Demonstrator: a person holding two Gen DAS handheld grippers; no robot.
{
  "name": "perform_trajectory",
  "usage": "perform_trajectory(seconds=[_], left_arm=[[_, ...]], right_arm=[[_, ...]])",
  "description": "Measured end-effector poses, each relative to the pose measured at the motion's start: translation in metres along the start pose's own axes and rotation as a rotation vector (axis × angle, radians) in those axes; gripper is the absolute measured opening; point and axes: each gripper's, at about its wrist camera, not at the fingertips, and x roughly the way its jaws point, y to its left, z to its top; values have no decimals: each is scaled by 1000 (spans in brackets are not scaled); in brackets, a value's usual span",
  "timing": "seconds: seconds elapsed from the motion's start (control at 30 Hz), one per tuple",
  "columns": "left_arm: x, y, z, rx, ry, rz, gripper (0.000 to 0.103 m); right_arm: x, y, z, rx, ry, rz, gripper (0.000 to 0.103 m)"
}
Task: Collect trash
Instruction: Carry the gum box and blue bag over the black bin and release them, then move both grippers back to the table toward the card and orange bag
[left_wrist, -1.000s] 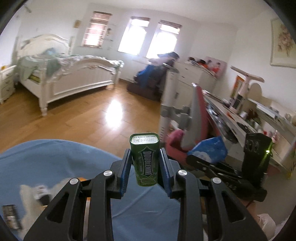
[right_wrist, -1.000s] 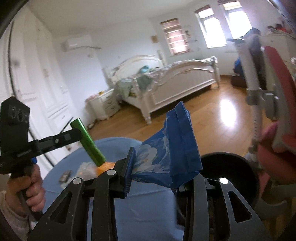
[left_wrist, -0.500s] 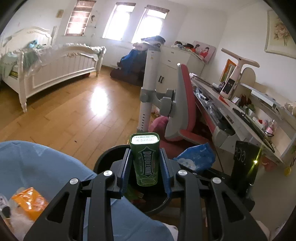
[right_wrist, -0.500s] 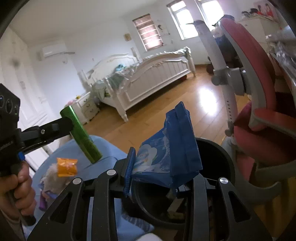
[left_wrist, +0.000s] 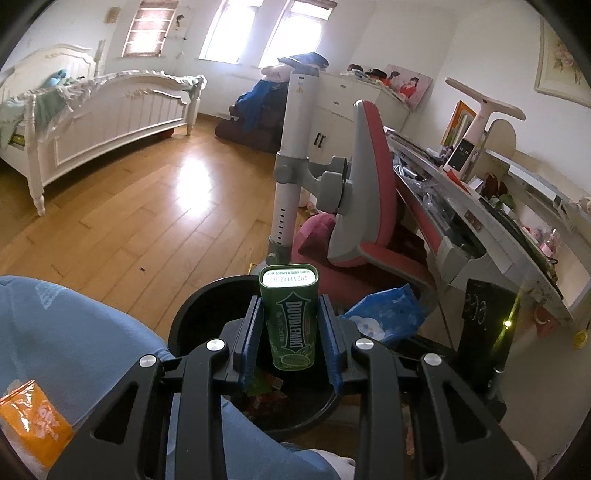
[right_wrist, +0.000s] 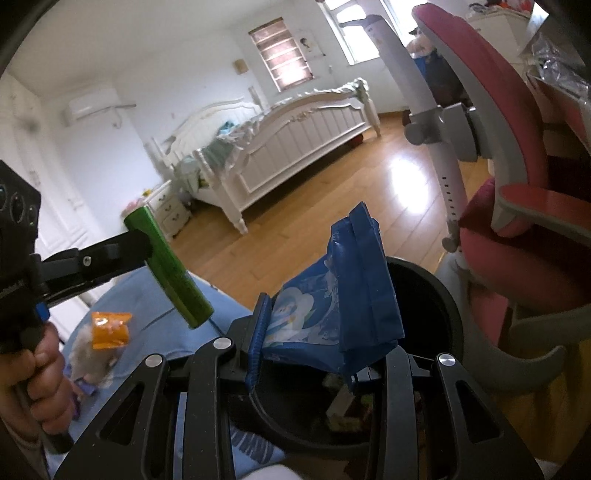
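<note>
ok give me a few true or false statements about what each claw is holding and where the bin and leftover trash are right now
1. The left claw grips a green Doublemint tin. True.
2. The right claw is empty. False: it is clamped on a crumpled blue wrapper.
3. The black bin already has trash inside. True: scraps show at its bottom.
4. The bin stands on the blue cloth. False: it stands on the floor at the cloth's edge, near the red chair.
5. An orange packet lies on the blue cloth. True.
6. The tin lies flat across the pads. False: it stands upright between them.
</note>
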Motion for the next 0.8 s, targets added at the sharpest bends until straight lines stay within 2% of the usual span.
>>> perform_trajectory(seconds=[0.37, 0.43, 0.5, 0.67, 0.8], left_arm=[[20, 1, 3, 0, 38, 1, 31], [22, 3, 4, -8, 44, 17, 33], [23, 5, 5, -21, 41, 14, 35], [13, 11, 5, -39, 20, 19, 52], [-3, 13, -1, -56, 8, 21, 52]], right_arm=[[20, -5, 1, 11, 49, -4, 34], [25, -5, 2, 6, 68, -27, 49], [28, -5, 2, -1, 70, -43, 80], [25, -3, 1, -5, 61, -54, 82], [20, 1, -3, 8, 65, -45, 82]])
